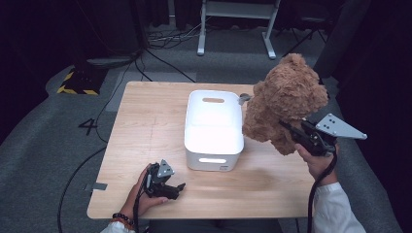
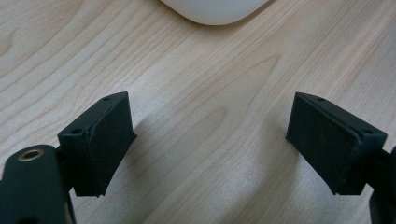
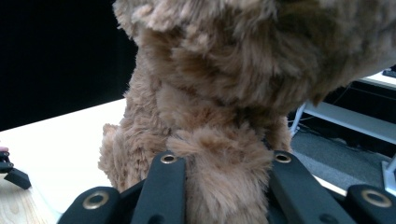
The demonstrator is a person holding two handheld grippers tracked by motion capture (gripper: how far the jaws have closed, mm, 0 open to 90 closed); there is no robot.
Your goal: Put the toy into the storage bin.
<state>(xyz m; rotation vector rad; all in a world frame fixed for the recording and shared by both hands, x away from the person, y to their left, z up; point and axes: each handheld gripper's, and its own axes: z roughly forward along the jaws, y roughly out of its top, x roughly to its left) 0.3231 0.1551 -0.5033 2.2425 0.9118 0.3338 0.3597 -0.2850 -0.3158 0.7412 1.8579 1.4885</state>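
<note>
A brown plush teddy bear [image 1: 284, 104] hangs in the air over the table's right side, beside the white bin [image 1: 214, 130]. My right gripper [image 1: 290, 130] is shut on the bear's lower body, and in the right gripper view the fur [image 3: 224, 116] bulges between the two black jaws. My left gripper [image 1: 178, 188] rests low on the wooden table [image 1: 145, 126] near the front edge, left of the bin. Its jaws stand wide open over bare wood, with nothing between the pads [image 2: 105, 142]. The bin's rounded white corner [image 2: 215, 11] lies just ahead of them.
The bin is an open white plastic tub with handle slots, standing at the table's middle. Beyond the table are grey carpet, black cables, a white desk frame [image 1: 238, 24] and a yellow-black striped base [image 1: 80, 80]. Bare wood lies left of the bin.
</note>
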